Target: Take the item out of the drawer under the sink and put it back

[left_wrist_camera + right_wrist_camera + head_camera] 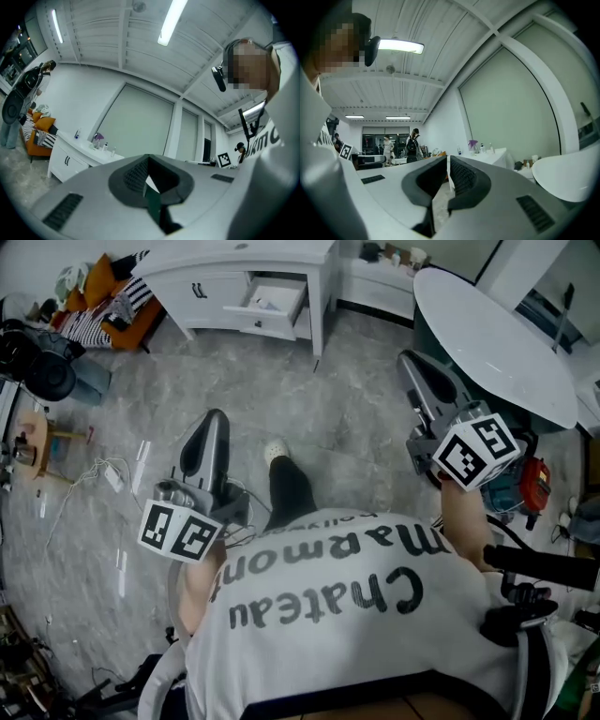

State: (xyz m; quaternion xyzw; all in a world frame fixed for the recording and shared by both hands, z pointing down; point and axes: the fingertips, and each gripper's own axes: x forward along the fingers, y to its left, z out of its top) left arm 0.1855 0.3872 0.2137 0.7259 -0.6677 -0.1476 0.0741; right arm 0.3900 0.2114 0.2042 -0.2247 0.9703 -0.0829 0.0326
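Drawer [274, 302] stands pulled open, well ahead of both pairs of jaws, its contents too small to make out. Left gripper [214, 420] and right gripper [409, 362] are clenched on nothing. This looks like the approach. Next comes closing in and spreading one pair.

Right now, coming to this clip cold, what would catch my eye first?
The open drawer in the white cabinet stands out at the far side of the grey floor, well ahead of the person. Nearer, the left gripper and right gripper point ahead, both with jaws together and nothing between them. A big white oval top fills the head view's upper right.
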